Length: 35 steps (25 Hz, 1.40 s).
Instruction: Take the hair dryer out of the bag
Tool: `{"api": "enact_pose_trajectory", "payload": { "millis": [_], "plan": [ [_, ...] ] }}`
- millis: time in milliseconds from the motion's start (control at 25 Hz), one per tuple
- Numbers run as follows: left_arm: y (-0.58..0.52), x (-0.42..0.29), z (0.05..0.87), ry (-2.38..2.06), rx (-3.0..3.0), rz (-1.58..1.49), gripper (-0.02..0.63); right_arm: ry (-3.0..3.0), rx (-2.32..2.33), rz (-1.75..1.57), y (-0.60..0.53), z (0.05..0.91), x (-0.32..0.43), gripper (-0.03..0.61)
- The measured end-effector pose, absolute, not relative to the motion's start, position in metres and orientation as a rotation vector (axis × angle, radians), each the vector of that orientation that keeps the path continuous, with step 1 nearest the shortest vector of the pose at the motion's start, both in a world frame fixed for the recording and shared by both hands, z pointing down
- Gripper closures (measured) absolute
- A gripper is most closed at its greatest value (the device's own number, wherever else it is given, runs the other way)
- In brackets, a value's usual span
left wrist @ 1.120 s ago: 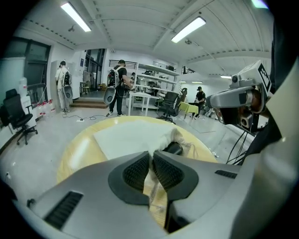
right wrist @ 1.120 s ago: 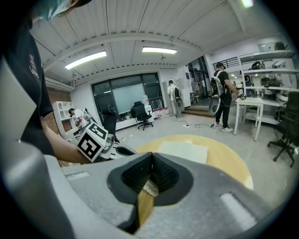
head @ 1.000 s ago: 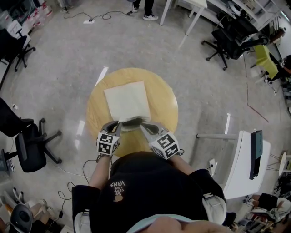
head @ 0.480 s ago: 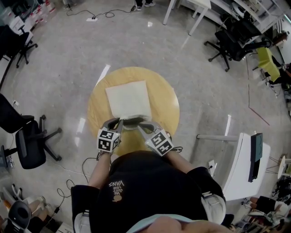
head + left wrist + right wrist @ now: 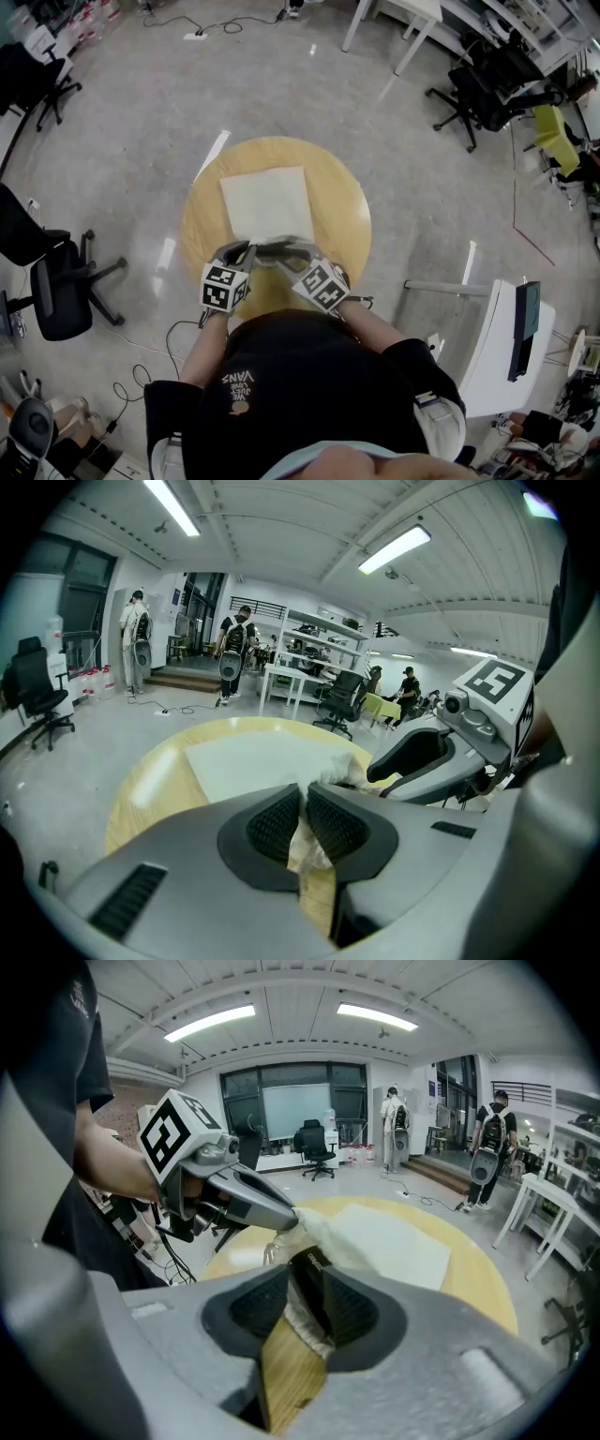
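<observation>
Right gripper (image 5: 289, 253) dipped; its jaws just loosened, bag (image 5: 267, 202) mouth between them.
Left gripper (image 5: 239, 253) clamps the rim; hair dryer seemingly still inside.

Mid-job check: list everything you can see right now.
table: one, round, light wood, centre.
bag: one, cream cloth, flat on the table, near end gathered.
dark printed thing: one, black, at the bag's mouth.
office chairs: at least three, black, floor left and upper right.
white desk: one, right.
left gripper: shut on the bag's edge.
right gripper: jaws have just been opening, dark printed thing and cloth between them.
</observation>
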<state>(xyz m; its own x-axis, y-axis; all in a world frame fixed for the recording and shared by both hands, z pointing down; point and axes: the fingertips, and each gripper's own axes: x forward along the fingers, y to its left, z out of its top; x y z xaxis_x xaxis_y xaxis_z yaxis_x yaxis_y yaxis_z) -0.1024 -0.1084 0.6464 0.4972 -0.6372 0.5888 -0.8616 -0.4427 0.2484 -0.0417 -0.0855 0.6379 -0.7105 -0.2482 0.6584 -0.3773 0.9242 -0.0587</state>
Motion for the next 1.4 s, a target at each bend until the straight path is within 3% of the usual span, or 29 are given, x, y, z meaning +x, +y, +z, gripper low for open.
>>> {"api": "enact_pose_trajectory", "payload": {
  "millis": [520, 600, 920, 1400],
  "plan": [
    [-0.111, -0.103, 0.646, -1.240, 2.213, 0.559, 0.571, -2.304, 0.238, 0.011, -0.086, 0.662, -0.055, 0.421],
    [-0.112, -0.103, 0.646, -1.241, 2.209, 0.555, 0.571, -2.295, 0.227, 0.001, -0.088, 0.666, -0.056, 0.380],
    [-0.116, -0.107, 0.650, -1.238, 2.201, 0.547, 0.571, -2.213, 0.160, -0.074, -0.098, 0.685, -0.057, 0.319],
    [-0.122, -0.108, 0.651, -1.235, 2.190, 0.556, 0.571, -2.154, 0.107, -0.143, -0.110, 0.695, -0.056, 0.282]
  ]
}}
